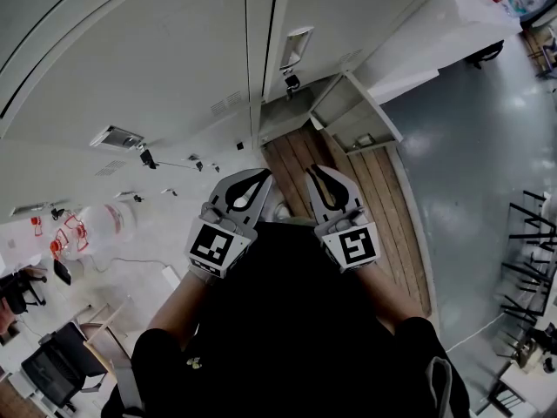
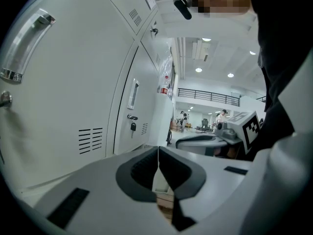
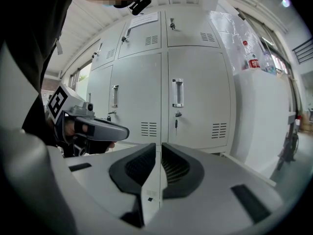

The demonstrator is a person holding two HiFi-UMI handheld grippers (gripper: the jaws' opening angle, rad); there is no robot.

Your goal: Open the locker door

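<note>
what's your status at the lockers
Left claw and right claw shut, empty. Locker door closed, handle untouched. Nothing in the way.

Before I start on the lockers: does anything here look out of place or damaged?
Nothing stands out. The locker doors in the right gripper view sit shut and straight. The left claw and right claw are shut, with nothing between them.

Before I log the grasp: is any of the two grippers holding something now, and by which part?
Nothing is held. The left gripper and the right gripper both have jaws together, empty, not touching the locker doors.
</note>
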